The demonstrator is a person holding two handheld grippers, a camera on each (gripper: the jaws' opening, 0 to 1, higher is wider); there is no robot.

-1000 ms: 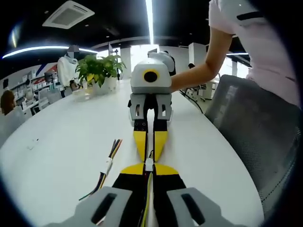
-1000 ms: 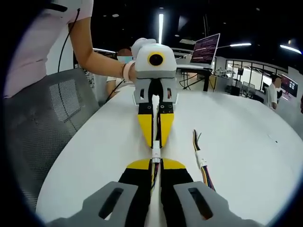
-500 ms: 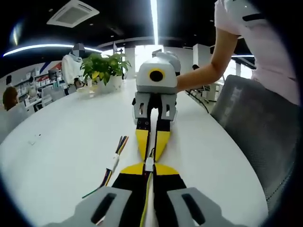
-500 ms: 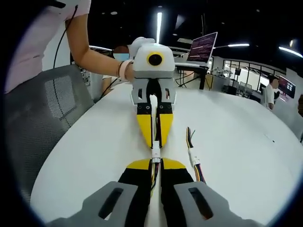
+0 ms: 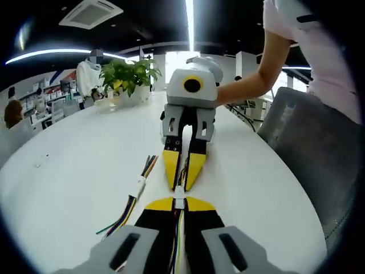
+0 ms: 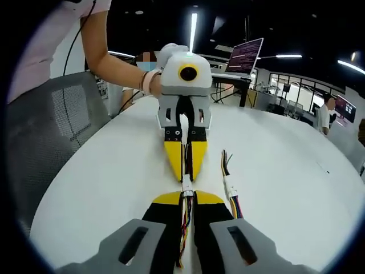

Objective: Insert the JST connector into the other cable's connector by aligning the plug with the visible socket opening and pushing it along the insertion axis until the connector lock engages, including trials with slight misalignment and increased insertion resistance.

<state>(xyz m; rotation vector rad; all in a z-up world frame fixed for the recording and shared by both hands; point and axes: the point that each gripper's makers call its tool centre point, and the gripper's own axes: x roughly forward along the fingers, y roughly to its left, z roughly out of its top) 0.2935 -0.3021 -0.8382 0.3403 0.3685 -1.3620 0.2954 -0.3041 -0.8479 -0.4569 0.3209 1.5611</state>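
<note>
Centrally: left gripper and right gripper, jaws pinching connectors, apparently mated; spare cable beside, on table.

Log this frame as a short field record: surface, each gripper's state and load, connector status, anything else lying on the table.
surface: white table
left gripper: shut on a cable with multicoloured wires, white connector at its tips
right gripper: shut on the other cable, white connector at its tips
connector status: the two grippers face tip to tip, connectors meeting; lock engagement cannot be told
spare cable: lies loose beside the grippers, untouched
background: potted plant, mesh chair
</note>
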